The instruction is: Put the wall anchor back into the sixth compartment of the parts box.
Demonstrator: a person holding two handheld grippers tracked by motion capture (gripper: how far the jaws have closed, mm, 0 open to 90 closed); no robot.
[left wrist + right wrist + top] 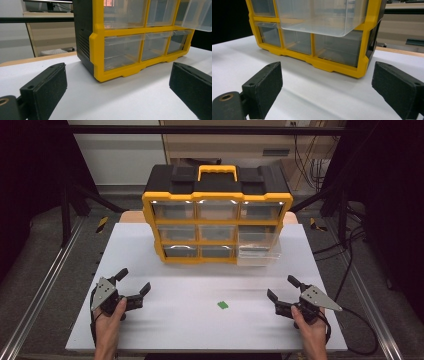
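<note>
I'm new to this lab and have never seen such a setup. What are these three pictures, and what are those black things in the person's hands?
A person stands at a white table and holds a pair of tongs in each hand: the left tongs and the right tongs. Both are open and hold nothing.

The high view looks down from above the person's side. The other two pictures come from cameras riding on the tongs, looking out between their black jaws.

On the table stands a yellow and black drawer cabinet with clear drawers; its middle right drawer is pulled out. A small green piece lies in front, between the tongs, untouched.
</note>
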